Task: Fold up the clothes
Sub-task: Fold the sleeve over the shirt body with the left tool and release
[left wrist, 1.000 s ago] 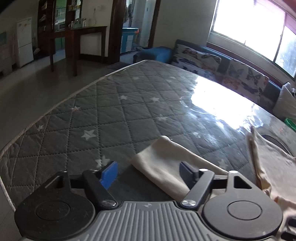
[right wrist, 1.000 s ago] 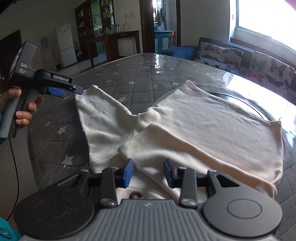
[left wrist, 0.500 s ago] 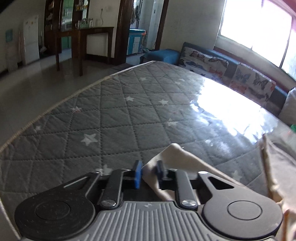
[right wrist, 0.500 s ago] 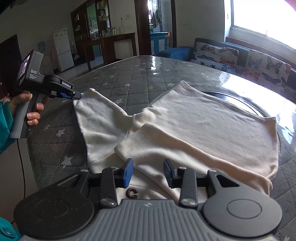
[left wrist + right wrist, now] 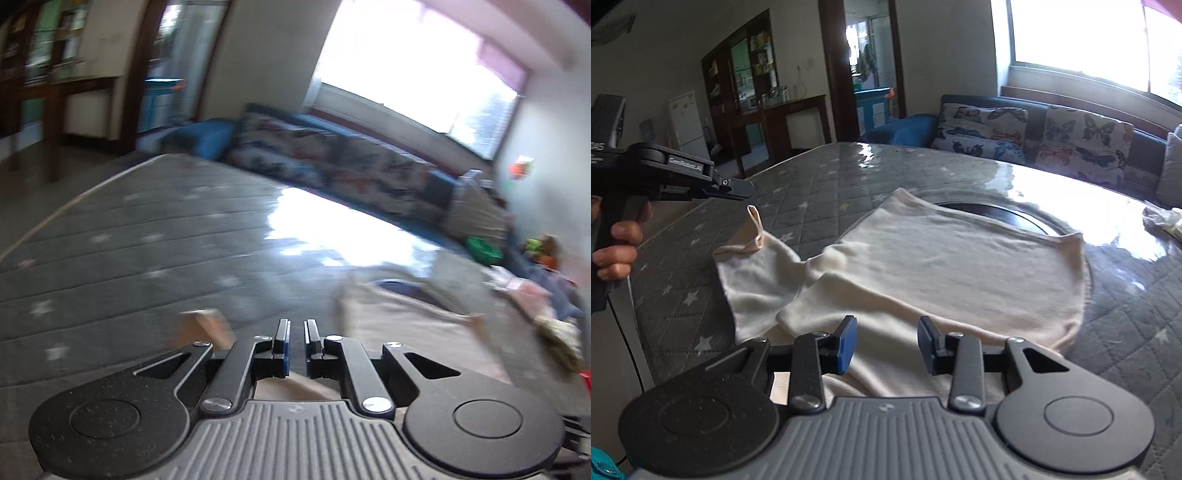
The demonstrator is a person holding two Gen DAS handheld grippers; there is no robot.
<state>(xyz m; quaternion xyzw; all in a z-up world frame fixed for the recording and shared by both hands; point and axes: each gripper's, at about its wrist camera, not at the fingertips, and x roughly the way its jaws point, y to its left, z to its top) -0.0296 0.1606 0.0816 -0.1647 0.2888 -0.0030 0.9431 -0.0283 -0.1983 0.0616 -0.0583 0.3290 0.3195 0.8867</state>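
A cream long-sleeved garment lies flat on the grey star-quilted table. One sleeve is folded across its front; the other sleeve lies out to the left with its cuff curled up. My left gripper is raised above that cuff, its jaws nearly together with nothing between them; the left wrist view is blurred and shows cloth below. My right gripper is open, low over the garment's near hem.
A butterfly-print sofa runs along the far side under a bright window. A crumpled cloth lies at the table's far right. A dark round plate shows under the garment's far edge. The table edge is close on the left.
My left gripper closed on the left sleeve's cuff, lifted and swung right; the cuff now lies curled on the table apart from the raised gripper. The right gripper hardly moved.
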